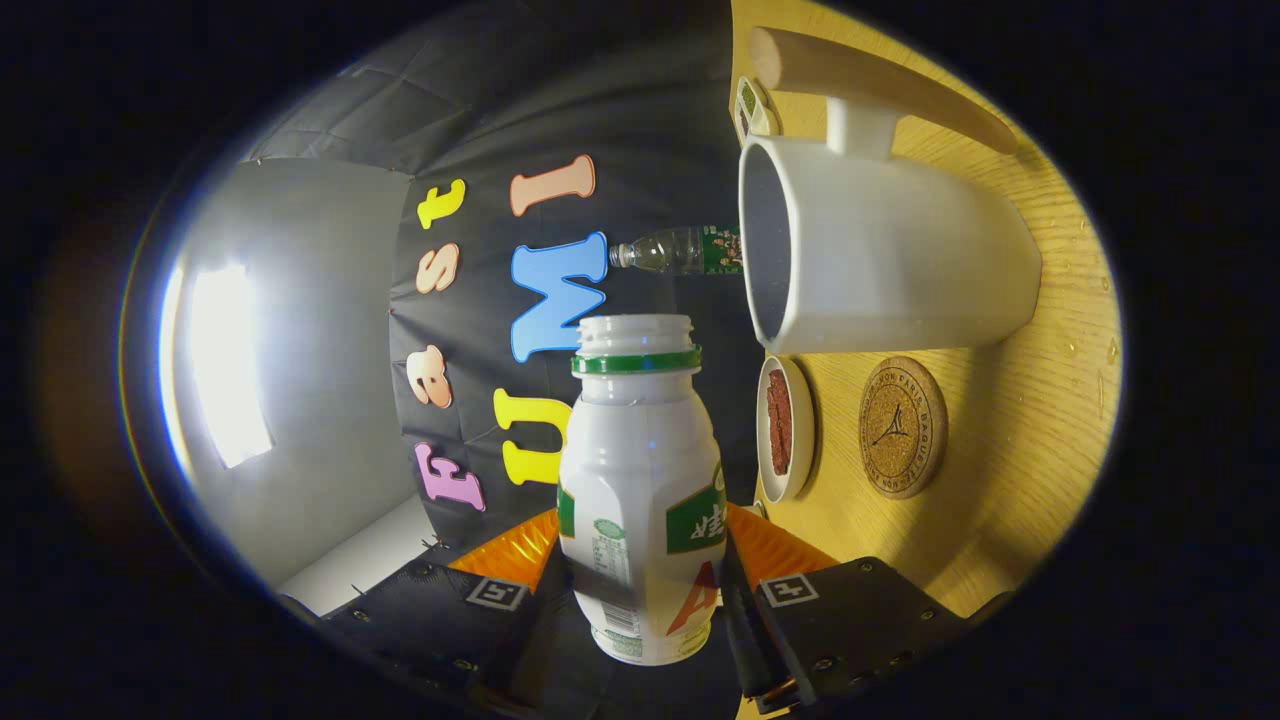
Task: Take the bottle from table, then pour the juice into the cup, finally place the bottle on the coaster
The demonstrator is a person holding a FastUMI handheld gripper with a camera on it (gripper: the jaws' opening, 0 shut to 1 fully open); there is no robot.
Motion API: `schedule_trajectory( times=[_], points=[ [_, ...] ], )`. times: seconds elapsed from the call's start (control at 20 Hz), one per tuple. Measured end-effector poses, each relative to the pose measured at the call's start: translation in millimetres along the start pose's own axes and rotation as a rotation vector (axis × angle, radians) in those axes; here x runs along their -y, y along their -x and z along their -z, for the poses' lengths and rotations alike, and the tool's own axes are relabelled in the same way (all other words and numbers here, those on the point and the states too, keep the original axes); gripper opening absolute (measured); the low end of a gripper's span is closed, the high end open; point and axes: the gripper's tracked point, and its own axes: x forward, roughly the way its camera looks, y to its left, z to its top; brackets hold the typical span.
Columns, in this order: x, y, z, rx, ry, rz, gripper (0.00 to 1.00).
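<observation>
The hand-held gripper [640, 590] clamps the uncapped juice bottle [640, 480], tipped sideways toward the white cup [880, 260] just ahead for pouring.

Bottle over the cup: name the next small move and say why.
Probably carry the bottle toward the cup. The gripper is shut on it, tipped sideways and uncapped, but its mouth sits short of the cup's rim, so pouring now would likely miss.

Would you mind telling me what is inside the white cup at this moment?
The white cup shows a dark, shadowed interior through its open mouth; no juice is visible, and its bottom is hidden. The gripper holds the uncapped bottle, mouth beside the cup's rim.
</observation>
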Motion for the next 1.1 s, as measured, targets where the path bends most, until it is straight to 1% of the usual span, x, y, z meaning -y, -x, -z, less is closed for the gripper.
schedule_trajectory(
  times=[0.5,1.1],
  points=[
    [-0.6,1.3,-2.4,0.019,-0.077,-0.023,0.70],
    [-4.5,-1.1,-1.2,0.025,-0.090,-0.040,0.70]
  ],
)
